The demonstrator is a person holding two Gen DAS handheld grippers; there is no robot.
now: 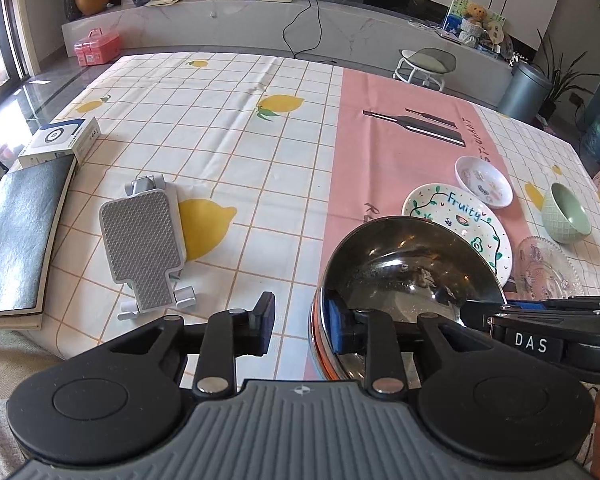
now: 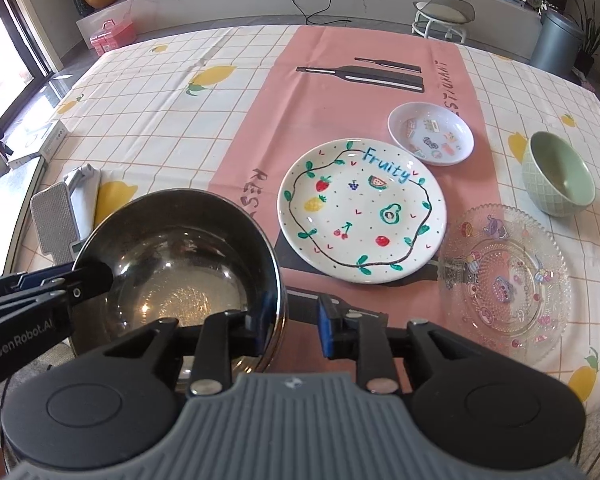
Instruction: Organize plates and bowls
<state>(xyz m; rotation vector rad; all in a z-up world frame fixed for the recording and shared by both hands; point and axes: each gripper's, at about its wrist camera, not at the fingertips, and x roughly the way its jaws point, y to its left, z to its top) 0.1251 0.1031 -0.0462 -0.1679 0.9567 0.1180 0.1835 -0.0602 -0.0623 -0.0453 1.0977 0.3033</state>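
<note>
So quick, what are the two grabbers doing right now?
Left gripper: open, jaws straddling the steel bowl's rim, not pinching.
Right gripper: open, also straddling that bowl's rim.

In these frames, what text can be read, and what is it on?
"Fruity": white fruit plate.
"DAS": right gripper body.
"GenRobot.AI": left gripper body.
"RES...", "...STAURANT": pink runner, partly hidden.
White box: print too small to read.
</note>
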